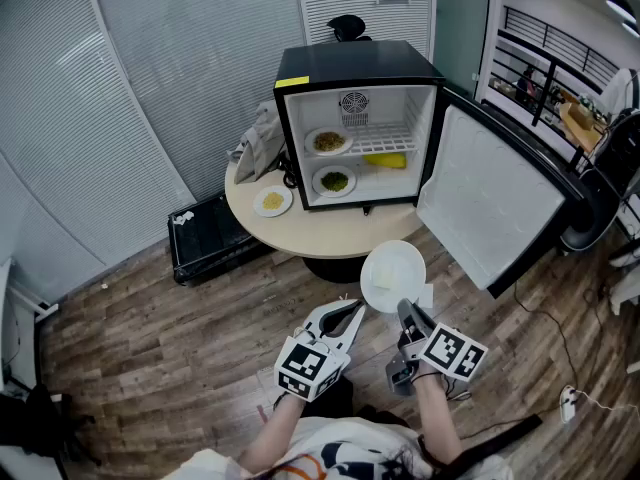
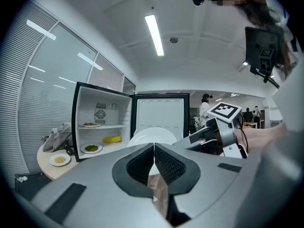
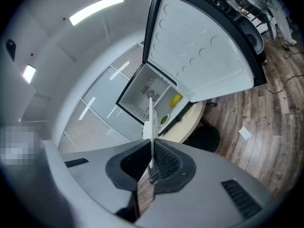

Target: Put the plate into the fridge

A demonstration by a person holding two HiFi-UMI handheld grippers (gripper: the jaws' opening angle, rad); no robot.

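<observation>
The right gripper [image 1: 405,310] was clamped on the near rim of the white plate [image 1: 393,276]. The plate extended forward from the jaws, in the air and well short of the table [image 1: 300,236]. The left gripper [image 1: 352,311] was closed on nothing, just beside the plate. The open fridge [image 1: 358,66] stood ahead and slightly left of the plate. Insertion would likely require a forward reach by the right arm, plate leading, toward the bare right part of the shelf [image 1: 392,140].

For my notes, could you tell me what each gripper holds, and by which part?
Right gripper grips the white plate by its rim; left gripper holds nothing.
</observation>
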